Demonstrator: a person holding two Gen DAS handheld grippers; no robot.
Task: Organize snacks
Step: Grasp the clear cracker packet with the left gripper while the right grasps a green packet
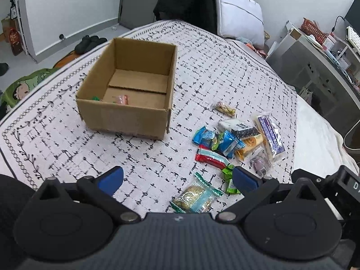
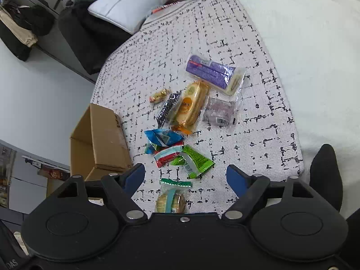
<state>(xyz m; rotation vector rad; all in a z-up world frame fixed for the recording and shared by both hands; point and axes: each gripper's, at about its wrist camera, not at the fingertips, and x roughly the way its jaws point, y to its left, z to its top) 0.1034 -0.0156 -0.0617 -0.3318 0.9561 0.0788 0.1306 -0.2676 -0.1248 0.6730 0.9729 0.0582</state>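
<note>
On the patterned bedspread (image 1: 202, 72), the snacks lie in a loose heap to the right of the cardboard box (image 1: 126, 110), well apart from it. Nearest the left gripper (image 1: 177, 181) is a clear cracker packet (image 1: 195, 196) with green crimped ends, lying between and just below the two blue fingertips, not touched by either. A green wrapper (image 1: 230, 184) sits just beside the right-hand blue pad. Farther out come a red and white packet (image 1: 210, 157), blue packets (image 1: 216, 140), an orange pastry pack (image 1: 249, 145), a purple-labelled pack (image 1: 270, 135) and a small gold candy (image 1: 226, 109) lying alone.

In the right wrist view the same cracker packet (image 2: 172, 199) lies between the fingers of the right gripper (image 2: 185, 175), its lower end cut off by the gripper body. The green wrapper (image 2: 195, 159) and the red and white packet (image 2: 167, 156) lie just beyond the fingertips, and the purple-labelled pack (image 2: 211, 72) is farthest away.

Inside the box, a pinkish item (image 1: 121, 100) and a bit of something green (image 1: 96, 98) show above the near wall; what they are cannot be made out. The box (image 2: 101, 144) is partly hidden behind the right gripper's left finger.

Both grippers have their jaws spread wide, holding and touching nothing.
</note>
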